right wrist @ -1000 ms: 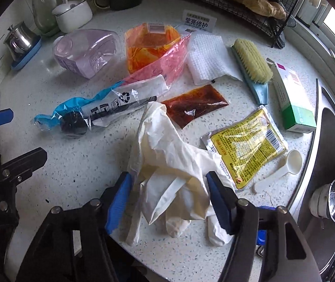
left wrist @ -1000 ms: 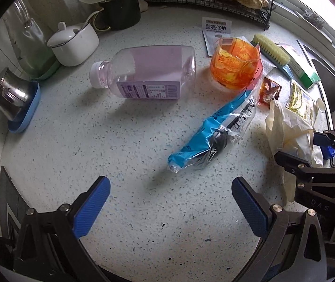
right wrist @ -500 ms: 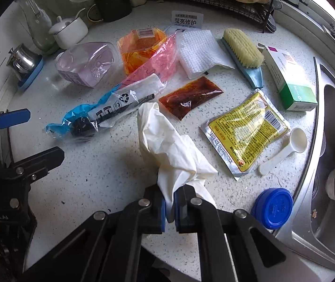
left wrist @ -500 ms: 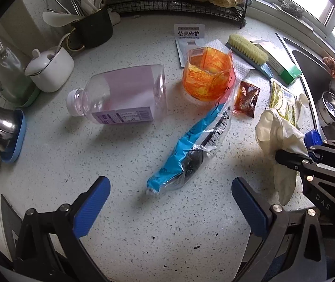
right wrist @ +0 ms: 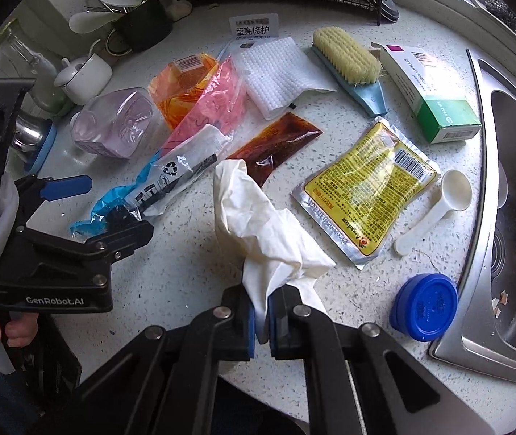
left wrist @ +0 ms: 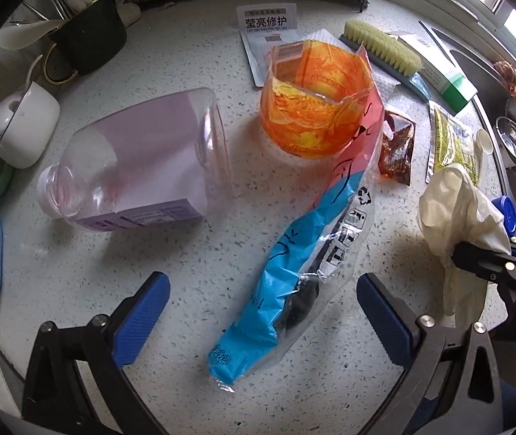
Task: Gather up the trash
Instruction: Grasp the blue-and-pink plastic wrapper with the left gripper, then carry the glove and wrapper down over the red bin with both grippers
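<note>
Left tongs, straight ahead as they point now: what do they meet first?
Most likely the blue plastic wrapper, which lies between the open left tongs. Height above it is unclear.

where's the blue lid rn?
In the right wrist view the blue lid lies on the counter at lower right, beside the sink rim, just below the white scoop.

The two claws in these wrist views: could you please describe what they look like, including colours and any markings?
Both are black angular linkage frames with silver bolts and rivets. The left claw has blue ribbed pads on its fingers; its body reads "GenRobot.AI" in white in the right wrist view. The right claw has the same black arms with blue pads. No cables show.
</note>
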